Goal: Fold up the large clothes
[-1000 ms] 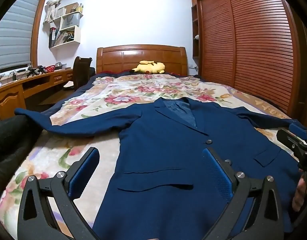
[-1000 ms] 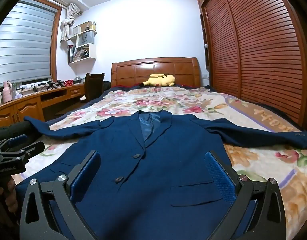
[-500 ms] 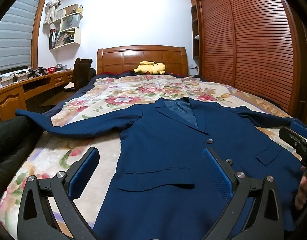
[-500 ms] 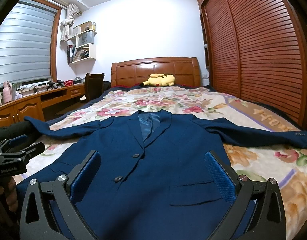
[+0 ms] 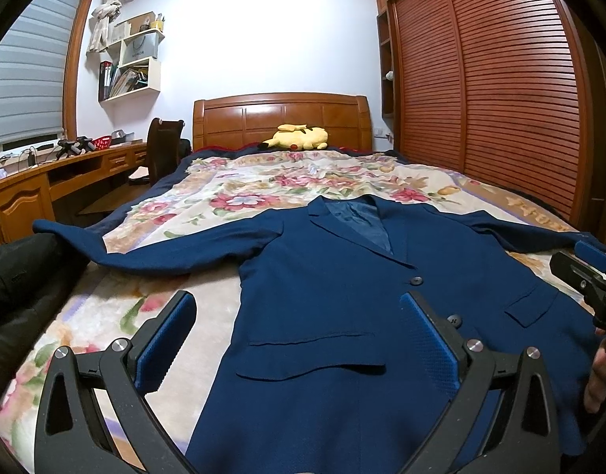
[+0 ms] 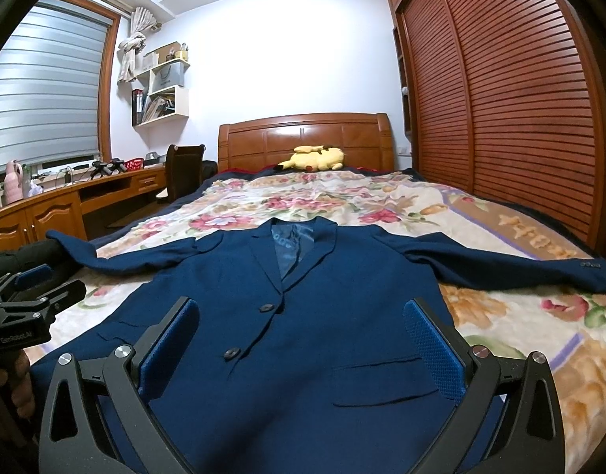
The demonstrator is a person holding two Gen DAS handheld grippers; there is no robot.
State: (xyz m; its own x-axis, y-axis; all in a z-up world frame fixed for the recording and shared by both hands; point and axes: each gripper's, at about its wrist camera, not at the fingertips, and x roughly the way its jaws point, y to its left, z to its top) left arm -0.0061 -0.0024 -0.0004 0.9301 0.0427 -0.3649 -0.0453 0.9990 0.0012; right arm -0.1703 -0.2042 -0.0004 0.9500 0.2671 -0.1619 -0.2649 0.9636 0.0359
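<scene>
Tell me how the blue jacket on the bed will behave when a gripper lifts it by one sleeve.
The blue jacket lies flat and limp on the floral blanket, so it will probably sag and drag rather than hold shape. Its sleeve is long and spread wide; the body would likely trail behind. The fabric looks textured, so the open right gripper should grip without much slipping.

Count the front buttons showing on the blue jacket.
2: the upper button just below the lapels, the lower button nearer the hem. The right sleeve's small cuff buttons are separate.

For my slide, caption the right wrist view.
Open right gripper poised over a navy blazer spread flat, sleeves out, on a floral bedspread, before folding.
</scene>
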